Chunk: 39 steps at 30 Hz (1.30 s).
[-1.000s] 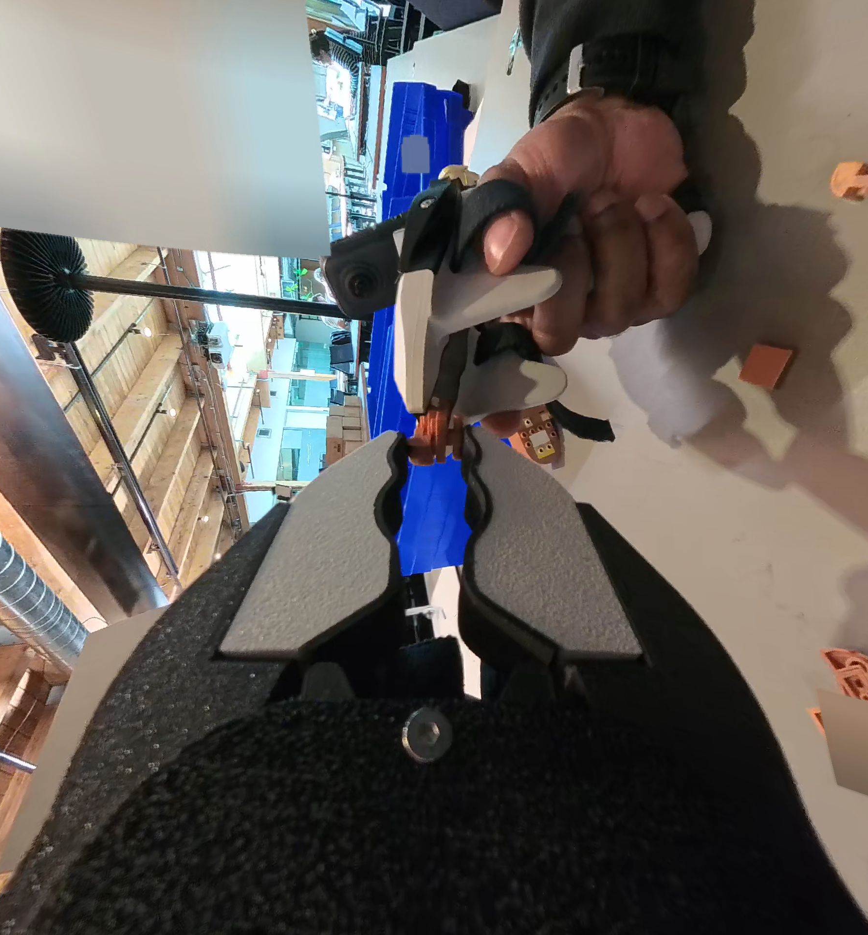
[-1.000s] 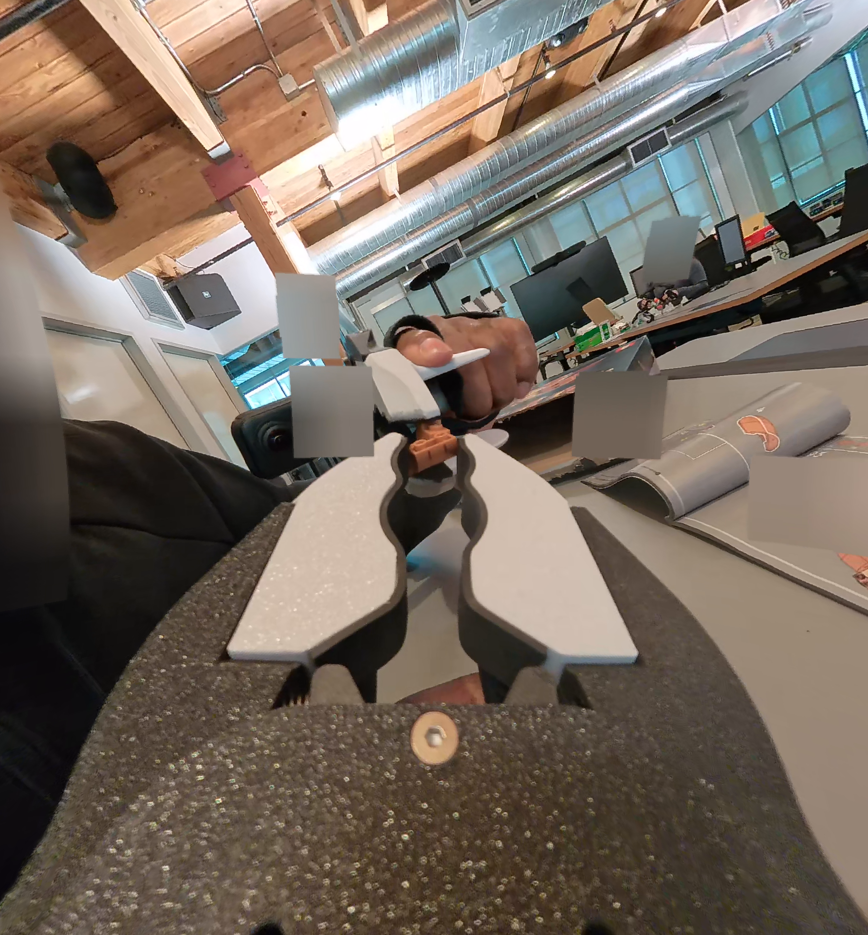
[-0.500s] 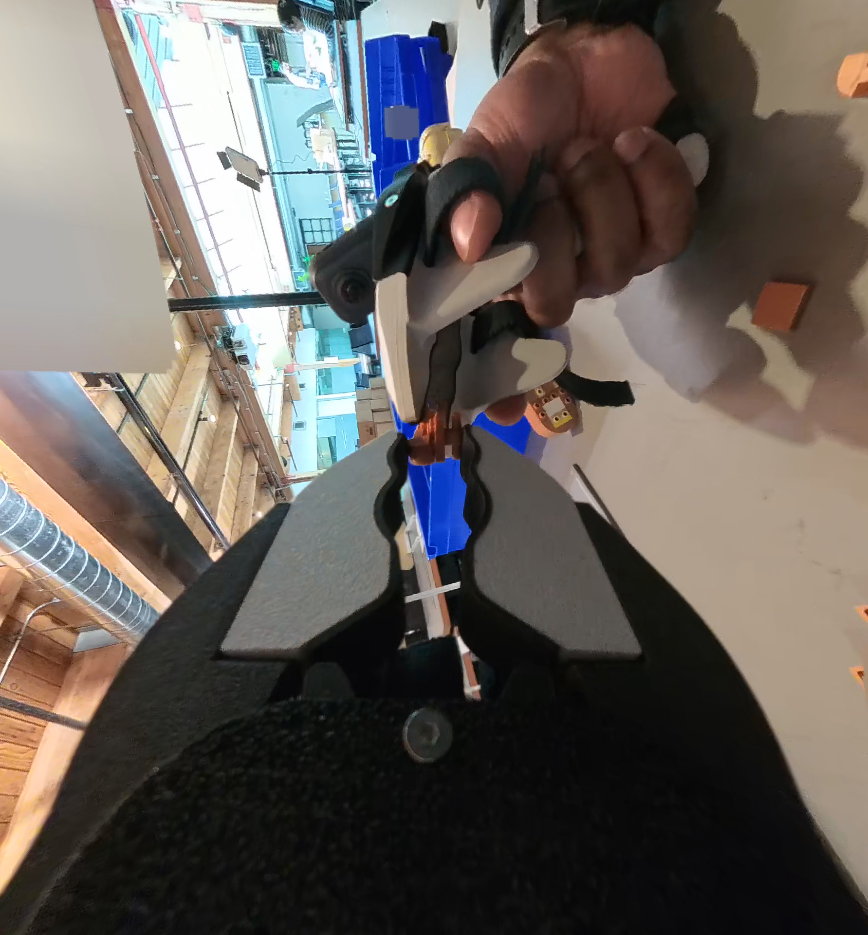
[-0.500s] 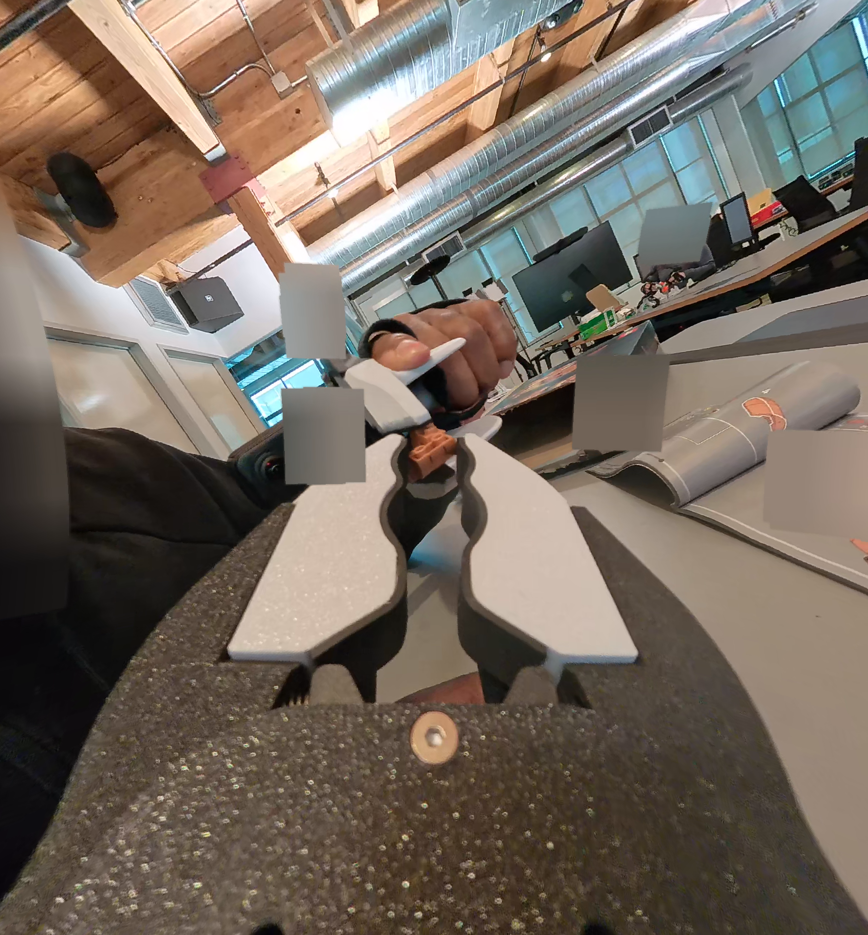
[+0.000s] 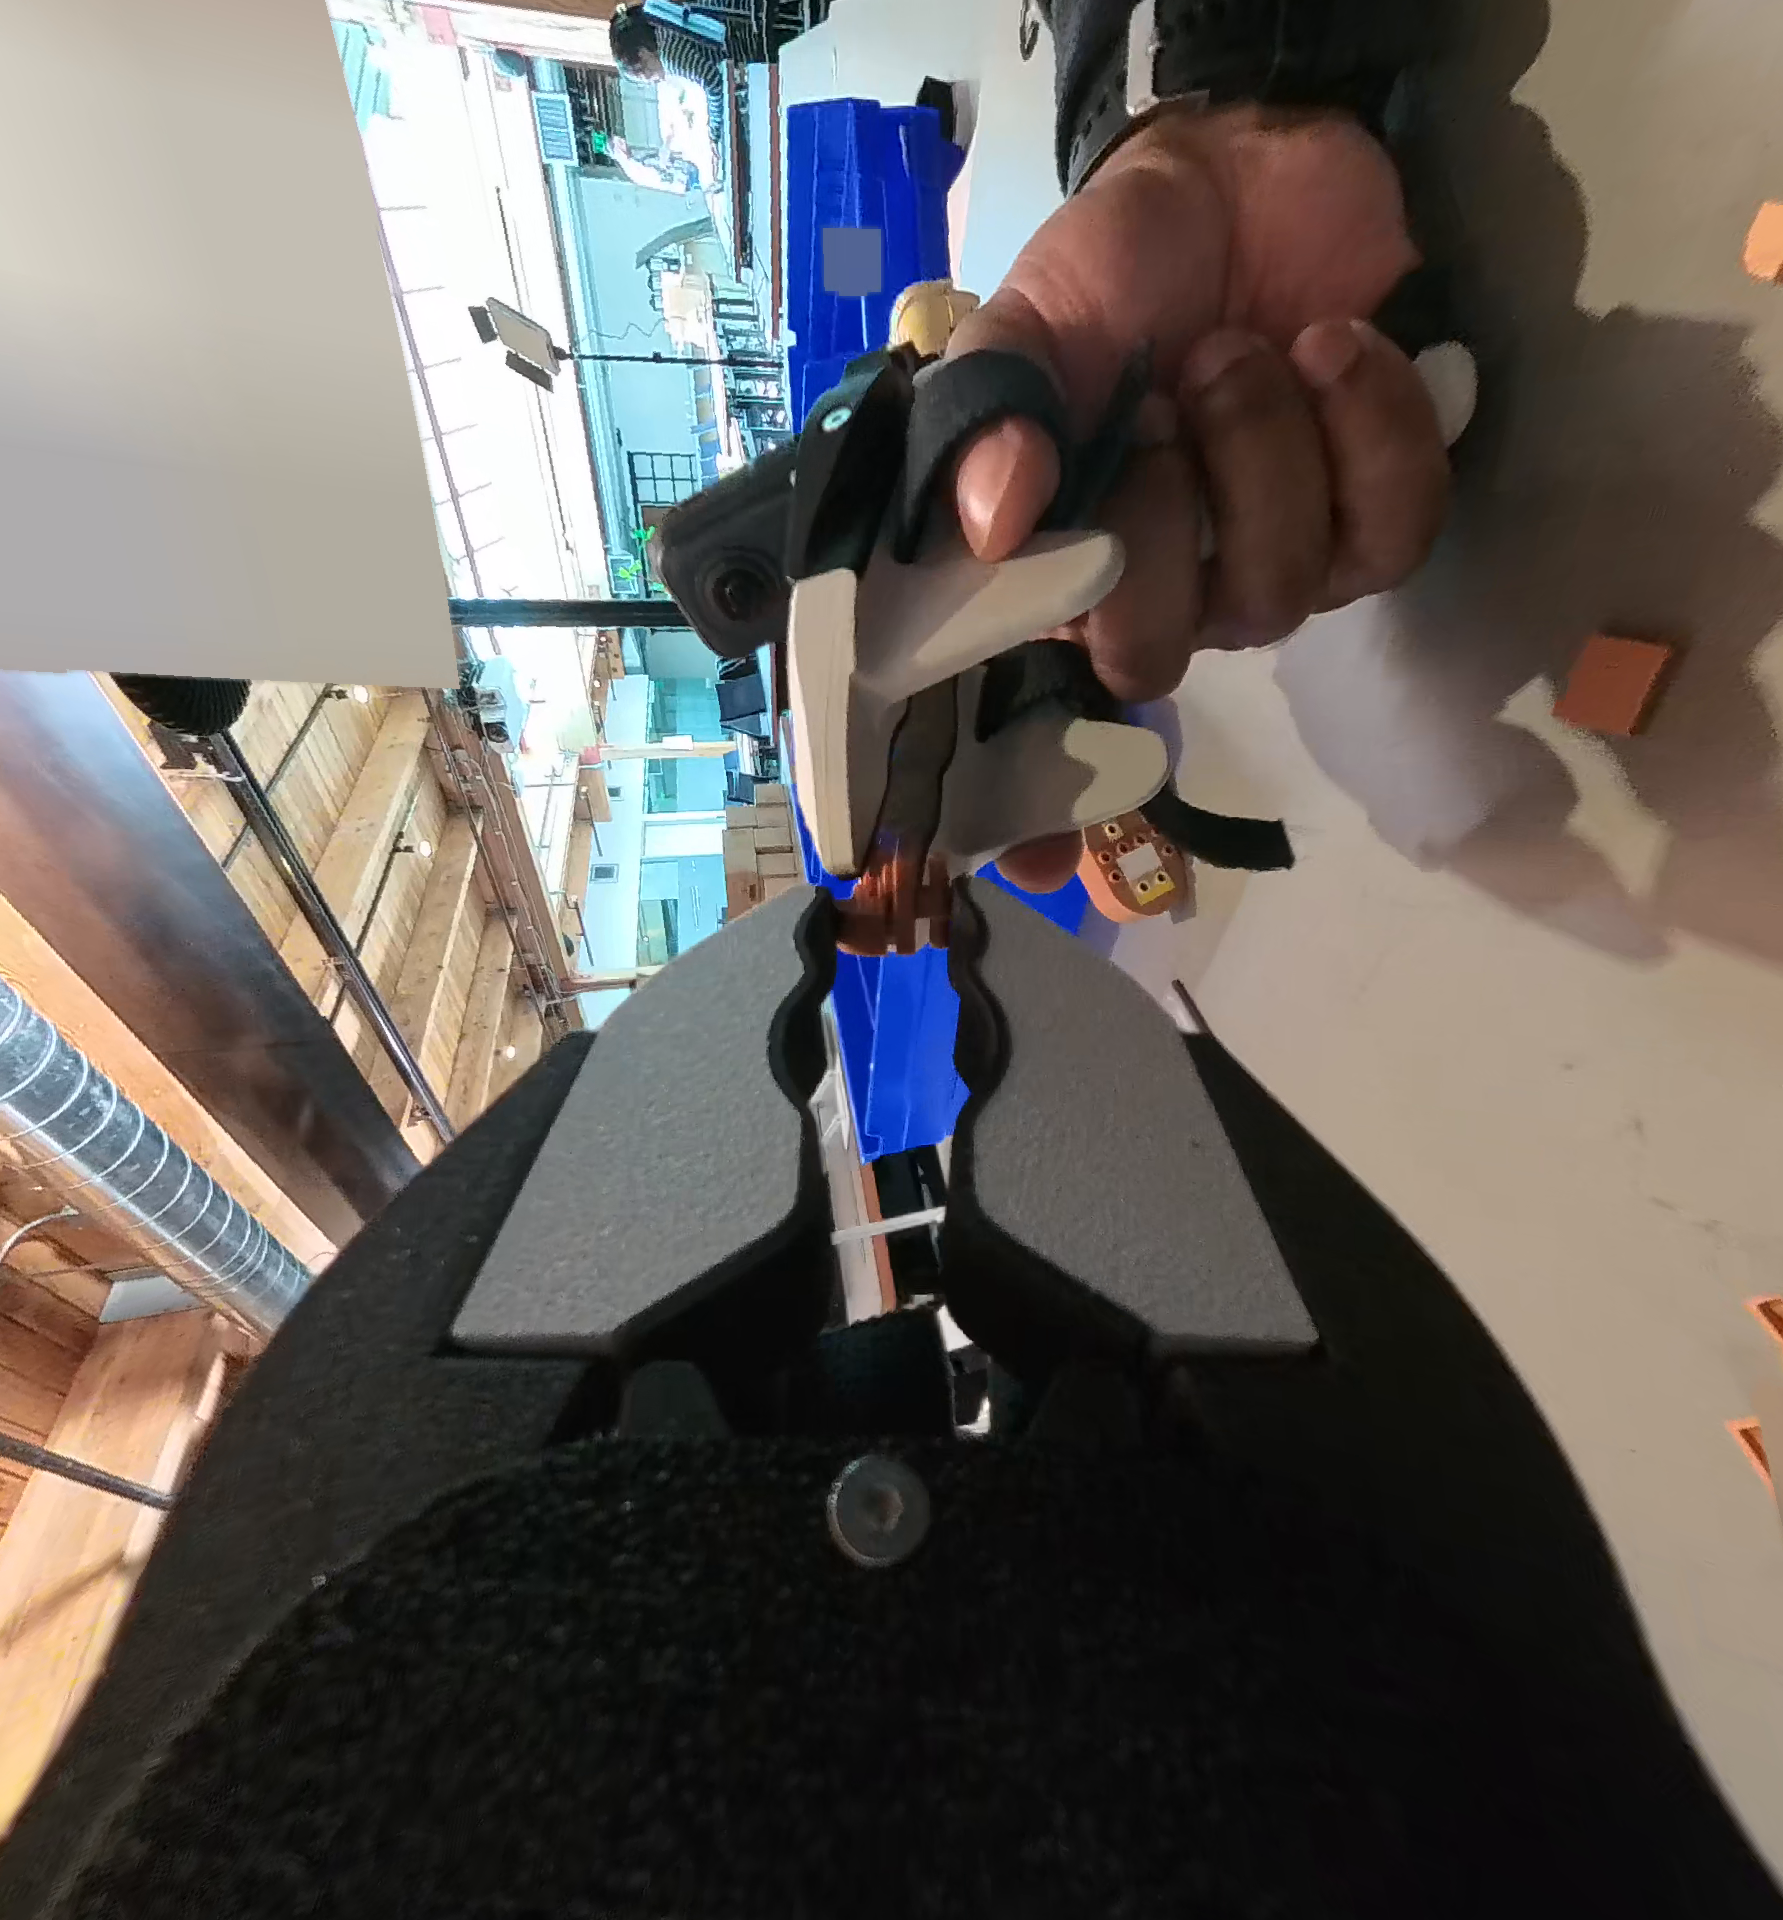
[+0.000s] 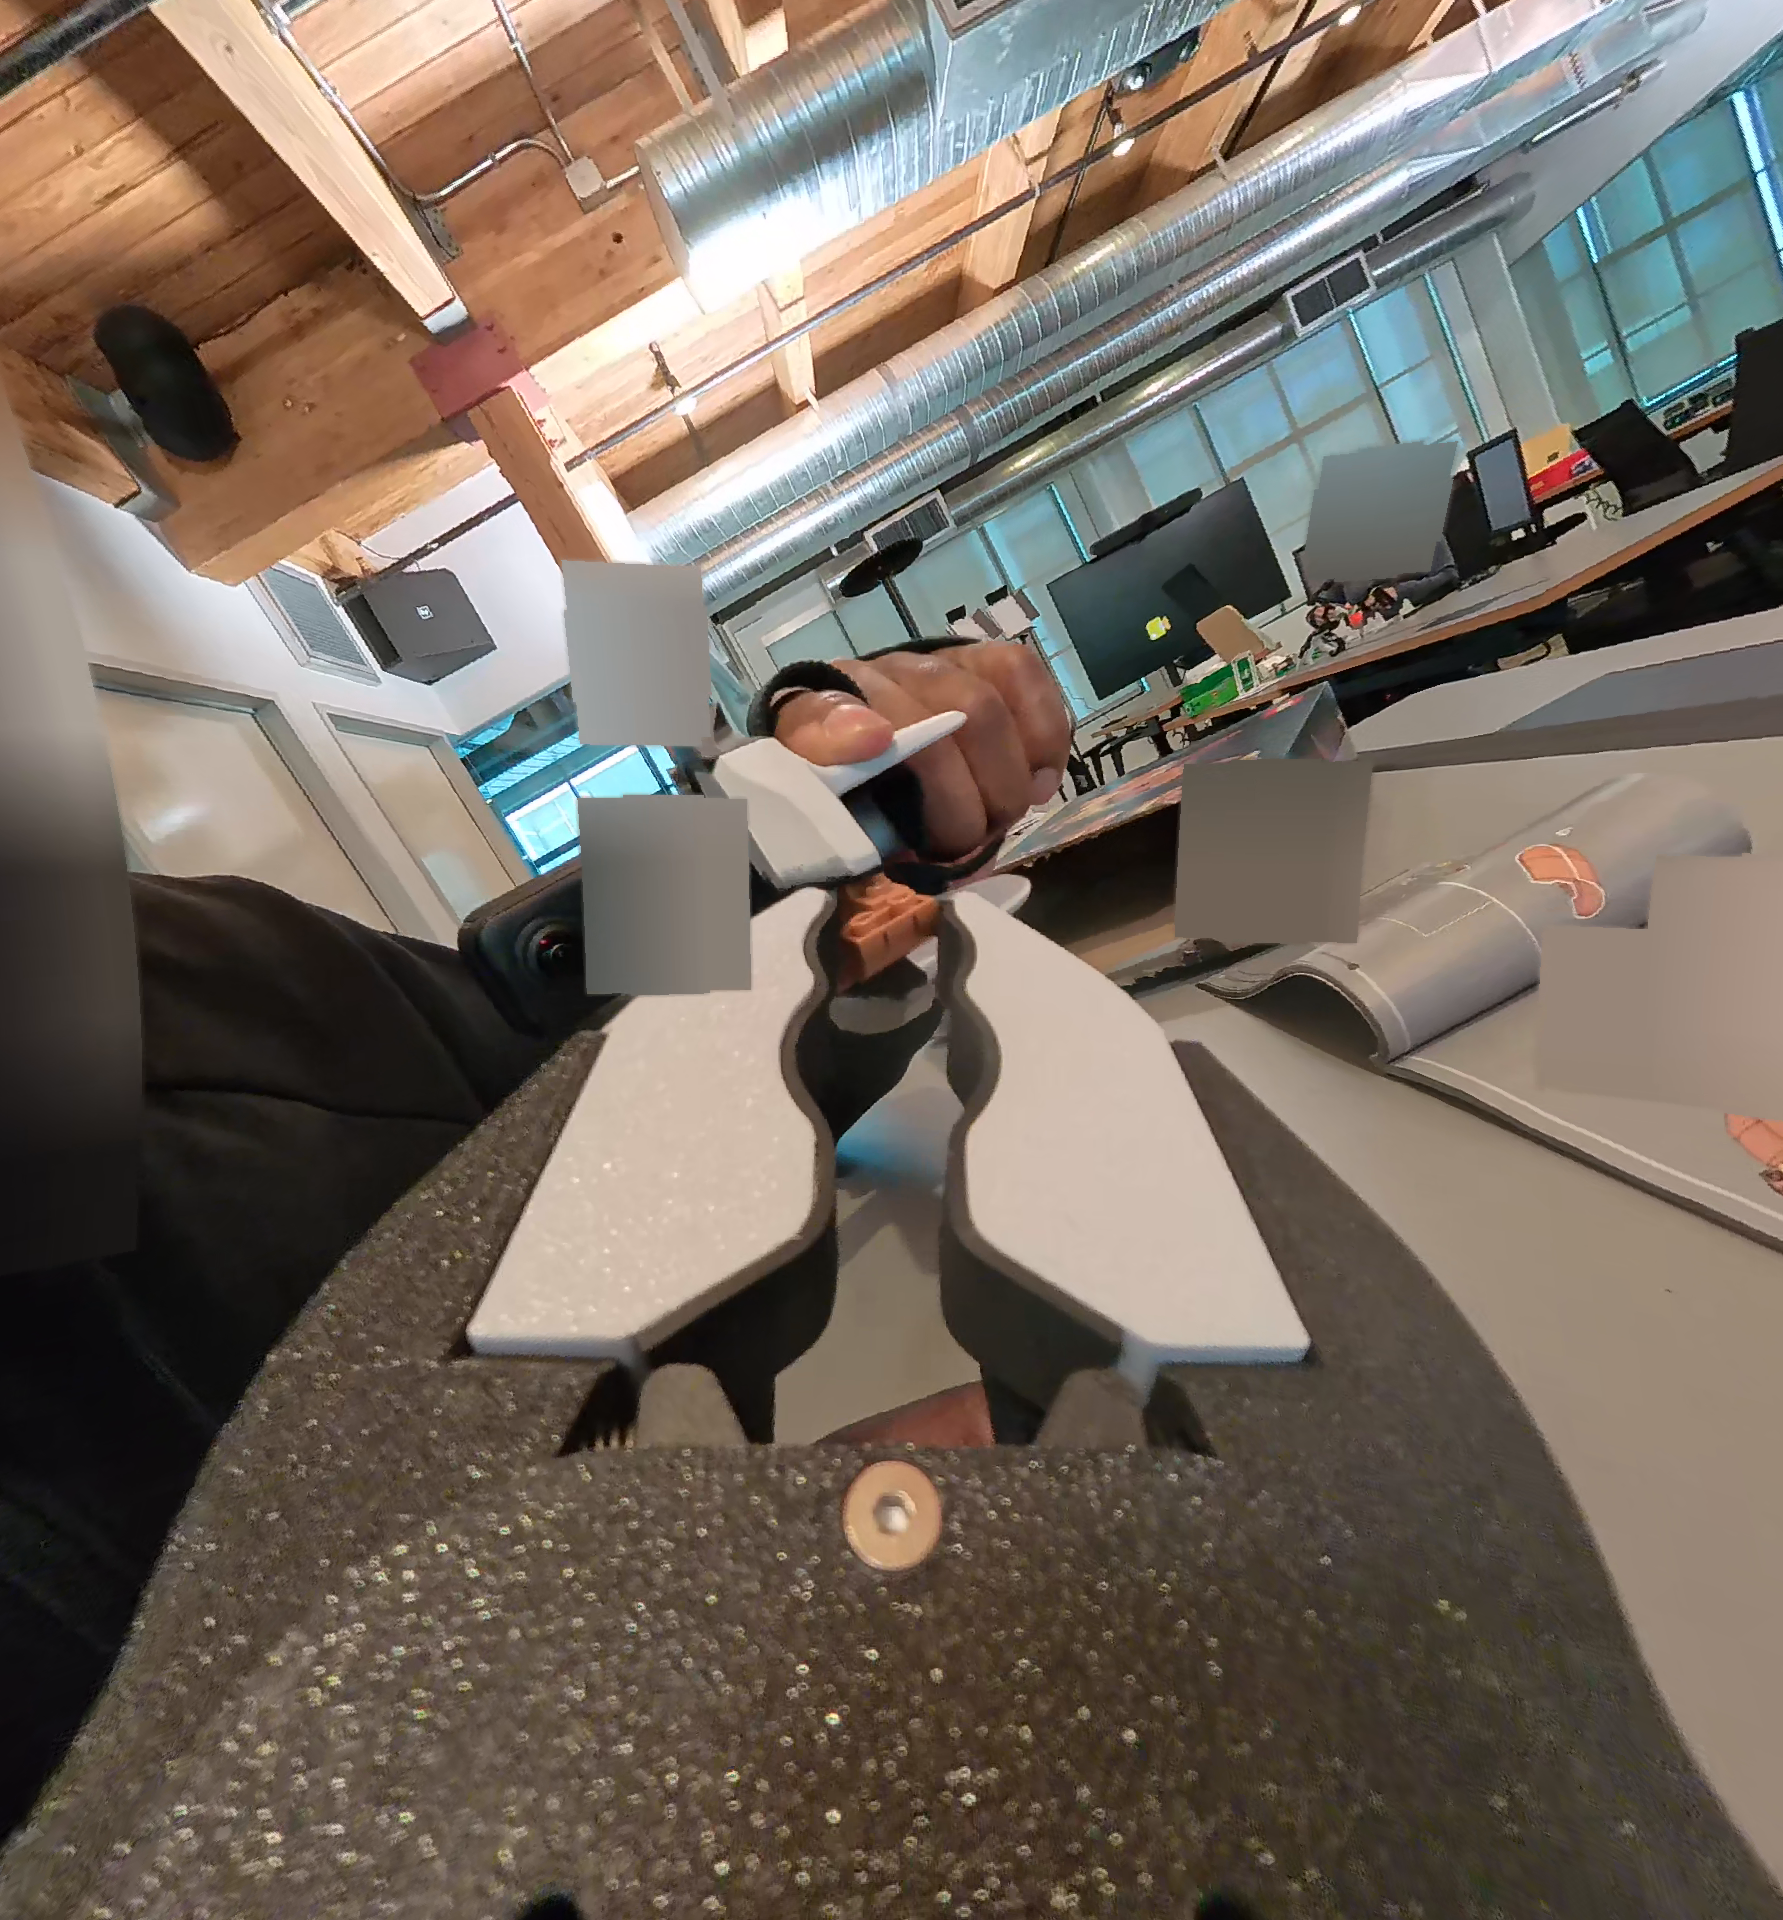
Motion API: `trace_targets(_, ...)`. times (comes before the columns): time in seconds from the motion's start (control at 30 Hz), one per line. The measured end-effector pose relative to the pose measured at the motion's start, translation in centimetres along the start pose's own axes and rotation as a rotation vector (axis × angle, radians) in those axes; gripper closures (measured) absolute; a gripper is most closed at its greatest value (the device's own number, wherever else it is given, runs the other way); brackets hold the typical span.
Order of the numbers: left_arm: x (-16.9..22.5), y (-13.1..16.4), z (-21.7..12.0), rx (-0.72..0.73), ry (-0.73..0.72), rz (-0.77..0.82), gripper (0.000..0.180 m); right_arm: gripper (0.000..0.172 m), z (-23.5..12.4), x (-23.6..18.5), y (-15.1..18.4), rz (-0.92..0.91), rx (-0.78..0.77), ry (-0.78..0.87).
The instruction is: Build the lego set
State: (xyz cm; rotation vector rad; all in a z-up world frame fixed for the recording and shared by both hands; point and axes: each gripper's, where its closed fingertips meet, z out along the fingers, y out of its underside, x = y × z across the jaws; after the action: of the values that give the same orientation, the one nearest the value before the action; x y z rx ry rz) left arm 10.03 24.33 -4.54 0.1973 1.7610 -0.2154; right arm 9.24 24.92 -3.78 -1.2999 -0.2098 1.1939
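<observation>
Together, both tools [image 5: 892, 920] [image 6: 882, 925] pinching orange brick [image 6: 882, 935]

The left wrist view is looking out along its own left gripper [image 5: 892, 914], rolled sideways so the table [image 5: 1489, 1091] is standing at the right, and is facing the other gripper close ahead. The right wrist view is sitting low above the grey table [image 6: 1489, 1351], tilting up towards the ceiling (upright, roughly). Both are sharing the small orange piece [image 5: 892, 909] [image 6: 882, 925] where the tips are meeting.
</observation>
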Motion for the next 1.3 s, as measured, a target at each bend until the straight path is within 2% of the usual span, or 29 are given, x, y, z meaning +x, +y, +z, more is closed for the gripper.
trace_targets(0.4, -0.1, -0.1, 0.0, -0.018, 0.002, -0.007, 0.161, 0.155, -0.1, -0.3, -0.1, 0.021, 0.011, -0.018)
trace_targets(0.57, -0.8, -0.4, 0.1, 0.048, -0.037, -0.186, 0.161, 0.154, -0.2, -0.7, -1.0, -0.010, 0.040, -0.024)
trace_targets(0.77, -1.5, 0.2, -0.2, 0.144, -0.043, -0.558, 0.160, 0.155, -1.3, -0.6, -3.0, -0.179, 0.075, 0.022)
trace_targets(0.93, -1.6, -0.8, -1.2, 0.283, 0.009, -0.794, 0.160, 0.151, -1.4, -1.3, -2.1, -0.570, -0.087, 0.070)
trace_targets(1.07, -1.4, -2.2, -1.7, 0.373, 0.042, -0.862, 0.160, 0.142, -1.0, -2.3, -0.6, -0.736, -0.165, 0.048)
trace_targets(1.3, -0.6, -3.4, -1.4, 0.421, 0.086, -0.894, 0.160, 0.146, -0.4, -3.4, 1.5, -0.857, -0.215, 0.004)
